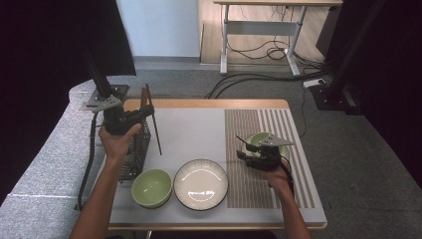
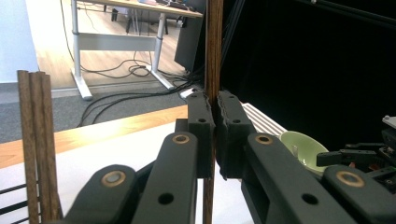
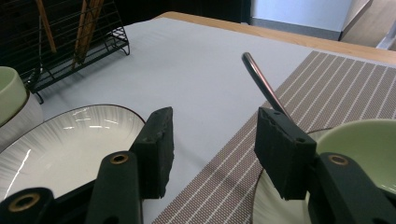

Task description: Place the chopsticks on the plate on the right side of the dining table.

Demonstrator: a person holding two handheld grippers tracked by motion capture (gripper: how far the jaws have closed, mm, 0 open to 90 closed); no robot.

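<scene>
Table setting, partway through. Left gripper [image 1: 130,119] has its jaws closed tight on a single dark wooden chopstick [image 1: 155,124], gripped near the upper part of its length. In the left gripper view the stick [image 2: 213,56] runs straight up and down between the jaw pads, long axis near vertical. From the high view it leans slightly, top end by the gripper, lower tip toward the white table cover [image 1: 194,132] just beside the wire rack [image 1: 139,147]. I cannot tell whether the tip touches the surface.

More chopsticks [image 2: 37,140] stand in the rack, so this one looks freshly drawn and not yet laid down.

Right gripper [image 1: 251,152] hangs over the striped placemat [image 1: 293,149], jaws wide apart, holding nothing. A green bowl [image 3: 369,144] sits just beside its right jaw on the mat, with a thin dark handle [image 3: 261,79], probably a spoon, rising from that side.

Already placed: white plate [image 1: 200,183] at the centre front, second green bowl [image 1: 152,187] to its left.

Left to do, by my judgement: lay this chopstick at a setting, then fetch its pair.
</scene>
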